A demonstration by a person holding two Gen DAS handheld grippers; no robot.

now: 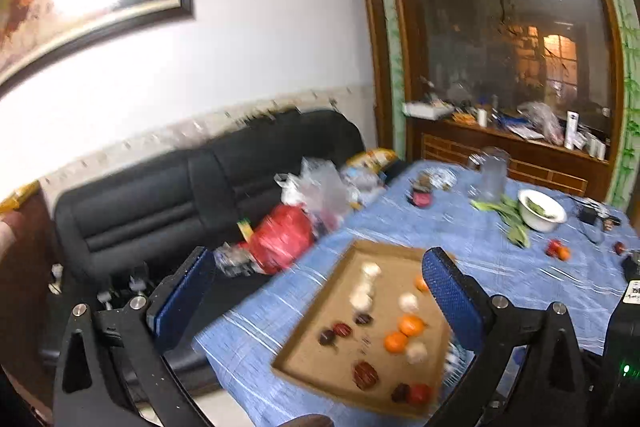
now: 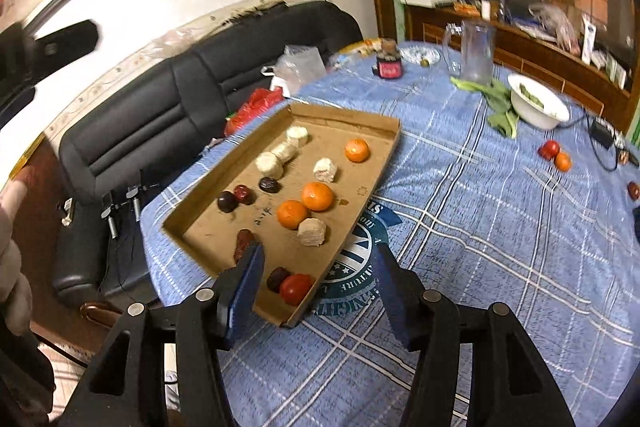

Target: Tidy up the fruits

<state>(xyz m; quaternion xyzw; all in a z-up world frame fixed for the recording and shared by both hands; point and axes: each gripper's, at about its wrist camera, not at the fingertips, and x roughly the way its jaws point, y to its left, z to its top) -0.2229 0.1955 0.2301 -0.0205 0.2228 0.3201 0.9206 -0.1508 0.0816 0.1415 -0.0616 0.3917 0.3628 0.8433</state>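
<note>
A shallow cardboard tray (image 2: 352, 121) lies on the blue checked tablecloth (image 2: 480, 227). It holds three oranges (image 2: 317, 195), several white lumps (image 2: 269, 163), several dark dates (image 2: 227, 201) and a red fruit (image 2: 296, 289). A red fruit (image 2: 549, 149) and a small orange (image 2: 563, 161) lie loose on the cloth at the right. My right gripper (image 2: 318, 283) hangs open above the tray's near corner, with nothing between its pads. In the blurred left wrist view my left gripper (image 1: 316, 287) stands wide open and empty, above the tray (image 1: 384, 249) and the table edge.
A white bowl (image 2: 538, 105), green leaves (image 2: 496, 99), a glass jug (image 2: 476, 51) and a dark jar (image 2: 389, 63) stand at the far side of the table. A charger and cable (image 2: 602, 131) lie at the right. Left of the table is a black sofa (image 2: 160, 99) with bags (image 2: 256, 107).
</note>
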